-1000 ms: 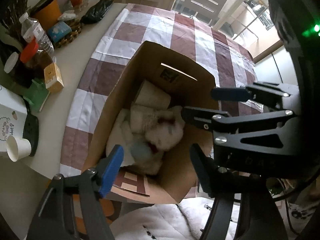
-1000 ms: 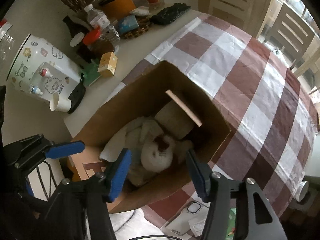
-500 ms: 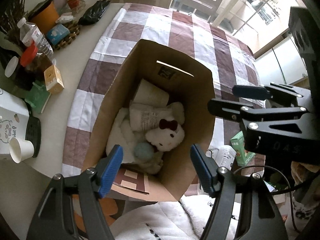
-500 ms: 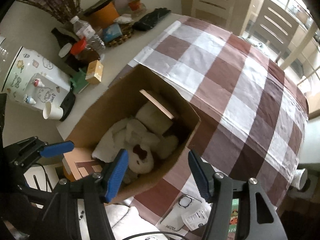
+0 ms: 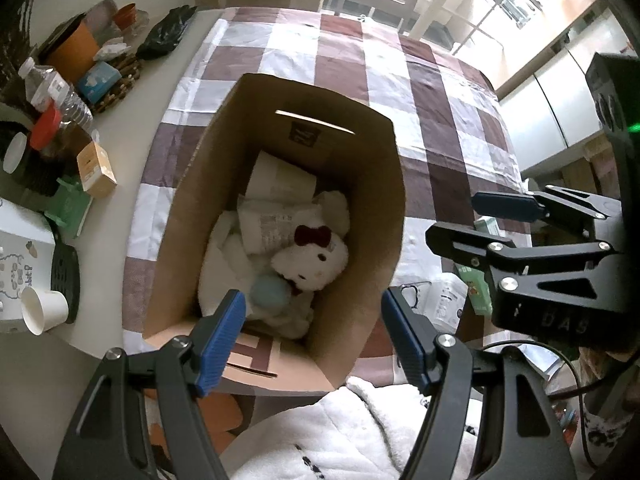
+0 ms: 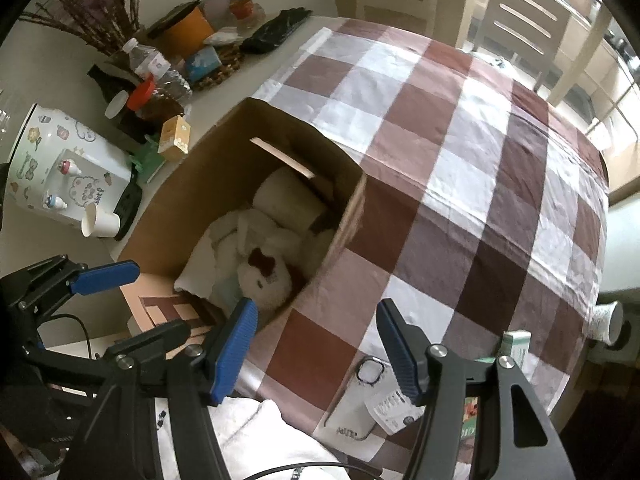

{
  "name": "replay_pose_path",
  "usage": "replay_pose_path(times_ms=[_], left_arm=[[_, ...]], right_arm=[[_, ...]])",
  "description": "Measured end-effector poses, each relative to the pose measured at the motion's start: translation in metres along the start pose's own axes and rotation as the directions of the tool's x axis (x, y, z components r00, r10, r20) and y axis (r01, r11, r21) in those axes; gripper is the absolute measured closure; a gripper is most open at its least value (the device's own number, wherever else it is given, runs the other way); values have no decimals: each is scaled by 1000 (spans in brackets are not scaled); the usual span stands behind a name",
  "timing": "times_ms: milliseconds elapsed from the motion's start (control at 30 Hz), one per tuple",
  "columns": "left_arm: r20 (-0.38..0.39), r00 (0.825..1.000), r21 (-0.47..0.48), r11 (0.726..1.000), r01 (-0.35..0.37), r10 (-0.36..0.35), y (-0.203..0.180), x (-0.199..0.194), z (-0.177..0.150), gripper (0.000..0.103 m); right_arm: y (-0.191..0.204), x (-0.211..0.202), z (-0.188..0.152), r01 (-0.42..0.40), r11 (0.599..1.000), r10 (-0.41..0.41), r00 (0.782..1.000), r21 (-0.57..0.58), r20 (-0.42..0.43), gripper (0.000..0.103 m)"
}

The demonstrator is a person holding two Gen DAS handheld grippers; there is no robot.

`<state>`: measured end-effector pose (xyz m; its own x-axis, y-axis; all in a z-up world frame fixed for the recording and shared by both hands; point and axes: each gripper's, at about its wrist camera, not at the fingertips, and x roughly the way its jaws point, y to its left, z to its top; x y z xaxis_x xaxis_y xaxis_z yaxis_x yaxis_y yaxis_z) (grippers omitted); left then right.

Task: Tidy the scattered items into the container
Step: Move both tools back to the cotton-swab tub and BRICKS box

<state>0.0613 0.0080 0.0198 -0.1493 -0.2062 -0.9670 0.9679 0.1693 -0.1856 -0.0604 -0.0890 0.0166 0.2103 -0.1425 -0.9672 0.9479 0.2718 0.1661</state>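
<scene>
An open cardboard box (image 5: 360, 184) (image 6: 224, 160) stands on the checked tablecloth. Inside lie a white plush toy with a dark red bow (image 5: 308, 256) (image 6: 264, 276), a pale blue ball (image 5: 268, 292), a white towel and a paper roll (image 5: 280, 180). My left gripper (image 5: 312, 336) is open and empty above the box's near edge. My right gripper (image 6: 316, 344) is open and empty, above the cloth to the right of the box. A phone case (image 6: 360, 400), a white packet (image 6: 394, 408) and a green box (image 6: 516, 348) lie on the near right of the table.
Along the left of the table stand a water bottle (image 6: 156, 68), an orange pot (image 6: 188, 32), a small tan carton (image 6: 176, 138), a patterned white appliance (image 6: 60, 168) and a paper cup (image 6: 98, 220). Chairs stand beyond the far edge. A white garment (image 5: 360, 432) is below me.
Both grippers have pulled up and back from the box; the right one has moved rightwards, out of the box. The plush toy now lies uncovered inside.
</scene>
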Motion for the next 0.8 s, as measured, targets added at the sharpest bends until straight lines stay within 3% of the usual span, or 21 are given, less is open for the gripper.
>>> replay_pose_path(times_ms=[467, 800], left_arm=[[-15, 1000, 86, 996, 17, -16, -42, 3, -12, 31], [-47, 998, 167, 985, 40, -32, -83, 13, -22, 31]], right_arm=[[-33, -17, -42, 21, 995, -24, 999, 97, 24, 39], [-83, -26, -87, 64, 971, -72, 997, 230, 27, 39]])
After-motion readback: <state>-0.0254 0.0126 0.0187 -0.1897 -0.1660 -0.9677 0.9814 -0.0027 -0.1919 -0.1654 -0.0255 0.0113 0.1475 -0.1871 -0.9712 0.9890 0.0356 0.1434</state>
